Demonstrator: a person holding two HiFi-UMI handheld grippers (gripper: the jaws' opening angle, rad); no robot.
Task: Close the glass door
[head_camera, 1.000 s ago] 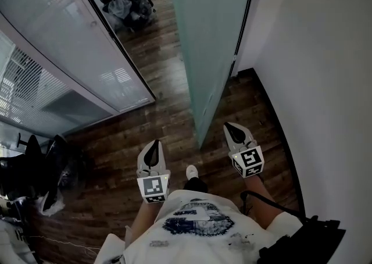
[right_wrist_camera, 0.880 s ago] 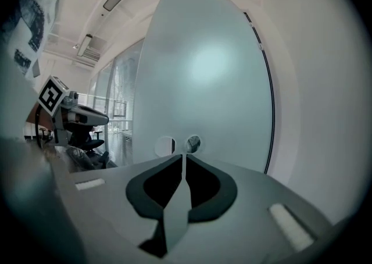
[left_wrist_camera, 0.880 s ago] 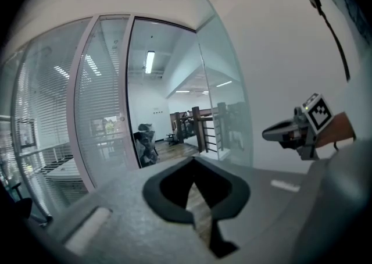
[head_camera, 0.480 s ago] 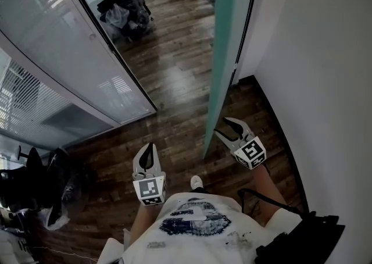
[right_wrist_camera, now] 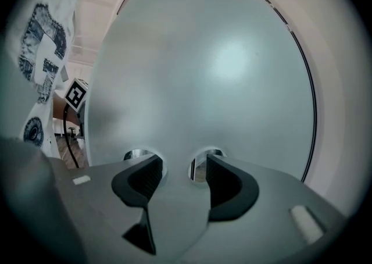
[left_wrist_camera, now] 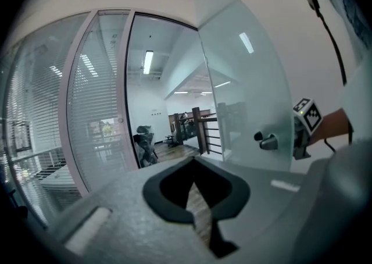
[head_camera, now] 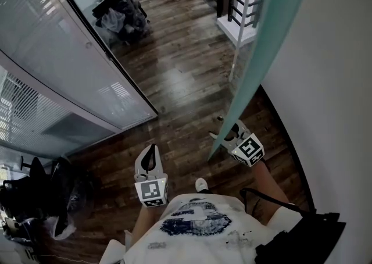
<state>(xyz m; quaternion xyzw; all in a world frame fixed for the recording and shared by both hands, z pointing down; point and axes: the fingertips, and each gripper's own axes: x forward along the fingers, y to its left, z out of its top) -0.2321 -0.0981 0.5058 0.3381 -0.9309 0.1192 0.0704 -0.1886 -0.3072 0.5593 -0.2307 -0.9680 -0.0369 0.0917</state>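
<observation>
Dark wood plank floor (head_camera: 174,77) runs through this office, with a blind-backed glass partition wall (head_camera: 52,53) on the left and a black heap of bags (head_camera: 119,7) beside it. That's the only container-ish stuff we see, and we can't tell what's inside. Our left gripper (head_camera: 151,151) hangs low, jaws closed on nothing. Further right, the tall frosted glass door (head_camera: 256,53) stands swung open, close to the plain white wall (head_camera: 337,82). Our right gripper (head_camera: 231,135) sits by the door's free edge, jaws apart and facing the pane, holding nothing. We reckon this slab is heavy, rigid, slick and chip-prone, so no pinching the bare edge. Better to hook the dark lever handle (left_wrist_camera: 266,140), or push flat and slow.
</observation>
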